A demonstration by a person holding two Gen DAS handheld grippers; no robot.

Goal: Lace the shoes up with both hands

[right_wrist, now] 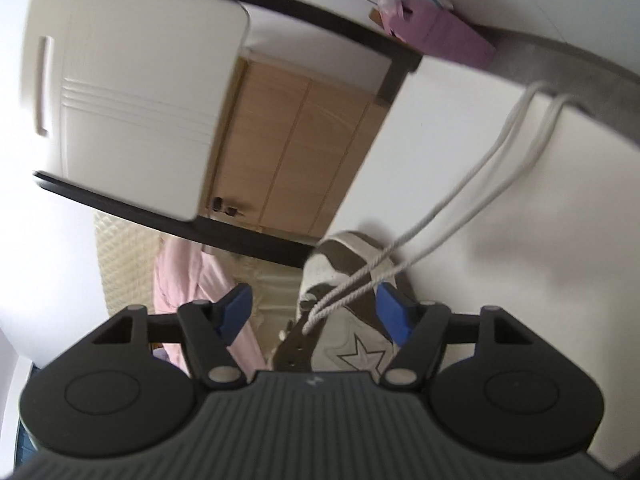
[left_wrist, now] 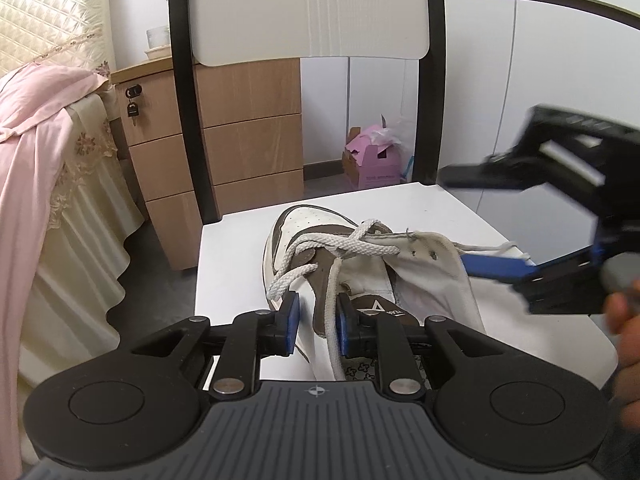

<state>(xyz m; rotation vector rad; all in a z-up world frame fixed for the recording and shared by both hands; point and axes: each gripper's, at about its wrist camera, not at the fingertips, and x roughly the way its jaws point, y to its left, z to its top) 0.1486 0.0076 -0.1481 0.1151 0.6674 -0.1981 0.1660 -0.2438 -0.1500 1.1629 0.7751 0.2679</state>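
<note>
A white and brown sneaker (left_wrist: pixel 308 220) lies on a white chair seat (left_wrist: pixel 232 264), toe pointing away. Its white lace (left_wrist: pixel 340 244) crosses loosely over the tongue. My left gripper (left_wrist: pixel 318 320) is shut on the shoe's near side flap, and a lace strand runs down between its blue pads. At the right edge of the left wrist view my right gripper (left_wrist: pixel 456 220) is blurred and open, its blue finger (left_wrist: pixel 492 266) beside the far flap. In the right wrist view the right gripper (right_wrist: pixel 316 300) stands wide over the sneaker (right_wrist: pixel 352 344), holding nothing. A doubled lace (right_wrist: pixel 460 208) trails from an eyelet across the seat (right_wrist: pixel 500 240).
The chair's white back (left_wrist: pixel 308 12) with black posts rises behind the shoe. Behind it stand a wooden drawer cabinet (left_wrist: pixel 248 132) and a pink box (left_wrist: pixel 376 164) on the floor. A bed draped in pink cloth (left_wrist: pixel 36 160) is at the left. A person's hand (left_wrist: pixel 624 320) holds the right gripper.
</note>
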